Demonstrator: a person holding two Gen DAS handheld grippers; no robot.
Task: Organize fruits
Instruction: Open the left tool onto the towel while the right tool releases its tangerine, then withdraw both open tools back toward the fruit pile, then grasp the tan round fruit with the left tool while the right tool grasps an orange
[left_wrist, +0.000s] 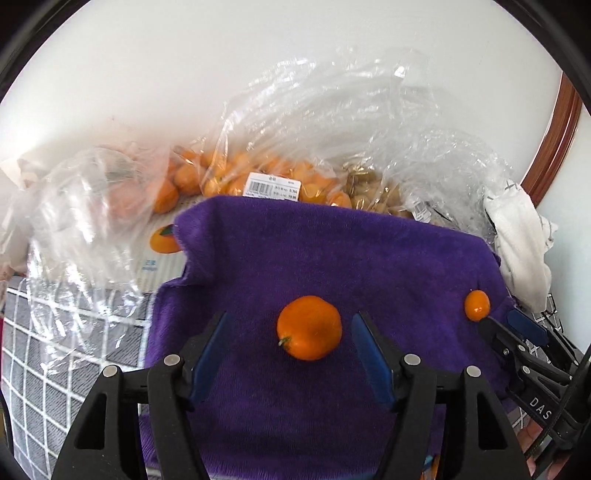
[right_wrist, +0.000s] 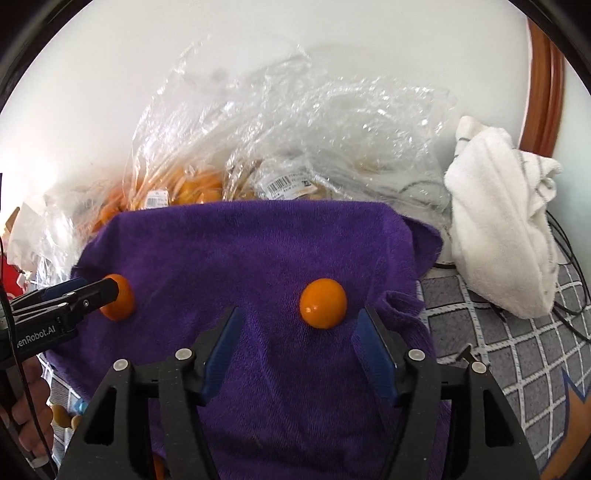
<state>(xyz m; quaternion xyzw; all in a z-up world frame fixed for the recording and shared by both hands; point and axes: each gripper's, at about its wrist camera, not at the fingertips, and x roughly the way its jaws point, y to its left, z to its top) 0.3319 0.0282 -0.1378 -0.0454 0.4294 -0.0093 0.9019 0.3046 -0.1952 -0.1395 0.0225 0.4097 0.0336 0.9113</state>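
Judging by the layout, sorting has barely begun: one tangerine (left_wrist: 308, 327) and one kumquat (right_wrist: 323, 303) lie free on the purple towel (left_wrist: 332, 251) before the part-open, empty left gripper (left_wrist: 290, 347) and right gripper (right_wrist: 297, 343), while bagged fruit (left_wrist: 258, 177) waits behind.

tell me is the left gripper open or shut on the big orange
Open. In the left wrist view the left gripper has both blue pads standing clear of the orange, which rests free on the purple towel.

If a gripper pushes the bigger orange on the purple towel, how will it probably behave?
The bigger orange is round, so it would likely roll, though the plush purple towel should slow it. Its smooth, shiny skin may slip between the pads. It lies free between the open left gripper.
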